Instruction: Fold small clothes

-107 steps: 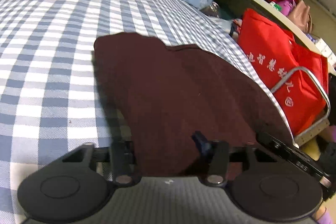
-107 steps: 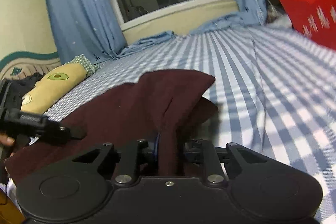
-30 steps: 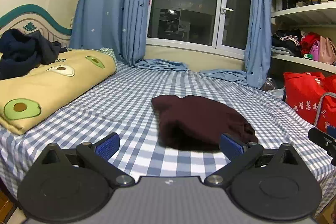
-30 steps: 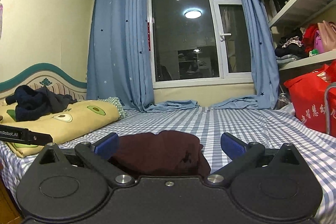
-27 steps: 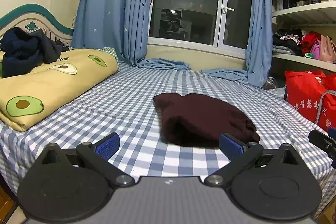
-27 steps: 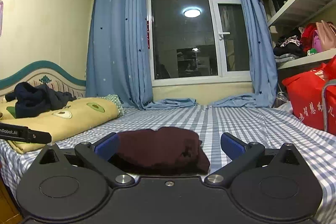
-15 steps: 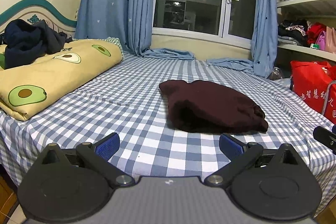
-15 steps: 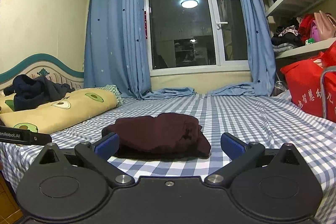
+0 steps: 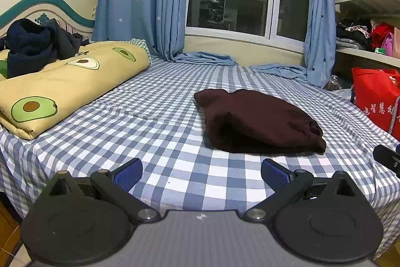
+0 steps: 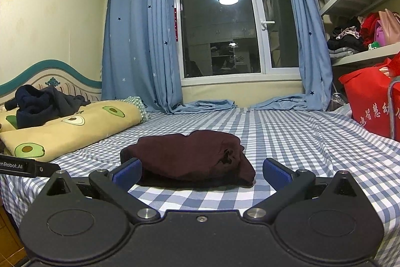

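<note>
Left gripper (image 9: 201, 173) wide, empty, w/ the folded maroon garment (image 9: 255, 120) ahead and off to its right on the checked bedsheet (image 9: 155, 116) – long axis roughly crosswise – right gripper (image 10: 202, 170) also wide, empty, garment dead ahead, prob. nearer.

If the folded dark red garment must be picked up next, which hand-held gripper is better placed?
Probably the right hand-held gripper. It is open, and the dark red garment sits centred just beyond its fingers. The left hand-held gripper, also open, sees the garment farther away and off to its right on the checked bedsheet.
</note>
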Motion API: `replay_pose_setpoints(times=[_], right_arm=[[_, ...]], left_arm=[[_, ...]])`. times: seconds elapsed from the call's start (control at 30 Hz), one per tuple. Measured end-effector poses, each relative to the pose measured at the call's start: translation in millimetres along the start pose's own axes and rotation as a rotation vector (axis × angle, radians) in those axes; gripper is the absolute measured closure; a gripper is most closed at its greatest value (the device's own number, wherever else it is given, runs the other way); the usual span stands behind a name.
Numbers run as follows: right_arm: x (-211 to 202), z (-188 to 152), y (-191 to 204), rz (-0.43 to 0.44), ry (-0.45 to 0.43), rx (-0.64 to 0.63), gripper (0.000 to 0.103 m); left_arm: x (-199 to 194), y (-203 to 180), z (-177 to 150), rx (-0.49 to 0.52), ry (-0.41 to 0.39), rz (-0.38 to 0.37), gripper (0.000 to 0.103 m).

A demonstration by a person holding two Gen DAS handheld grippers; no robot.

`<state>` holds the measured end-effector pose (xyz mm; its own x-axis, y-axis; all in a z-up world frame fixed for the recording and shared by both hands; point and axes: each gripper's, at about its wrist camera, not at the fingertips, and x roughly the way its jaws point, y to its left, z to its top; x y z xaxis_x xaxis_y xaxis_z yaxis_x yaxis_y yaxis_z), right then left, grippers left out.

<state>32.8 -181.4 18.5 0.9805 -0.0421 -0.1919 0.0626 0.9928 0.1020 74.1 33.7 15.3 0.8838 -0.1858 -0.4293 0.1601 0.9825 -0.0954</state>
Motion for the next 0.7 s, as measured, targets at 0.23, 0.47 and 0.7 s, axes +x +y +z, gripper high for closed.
replay_pose_setpoints(times=[0.23, 0.47, 0.7], right_arm=[[4.1, -1.0, -2.2, 0.001, 0.008, 0.007, 0.000], [5.2, -1.4, -3.5, 0.002, 0.012, 0.006, 0.000], [7.9, -4.3, -4.7, 0.006, 0.021, 0.012, 0.000]], left_arm=[[1.4, -0.7, -0.4, 0.004, 0.004, 0.005, 0.001], [2.2, -0.3, -0.6, 0.003, 0.007, 0.001, 0.001], [-3.6, -3.8, 1.4, 0.007, -0.016, 0.002, 0.001]])
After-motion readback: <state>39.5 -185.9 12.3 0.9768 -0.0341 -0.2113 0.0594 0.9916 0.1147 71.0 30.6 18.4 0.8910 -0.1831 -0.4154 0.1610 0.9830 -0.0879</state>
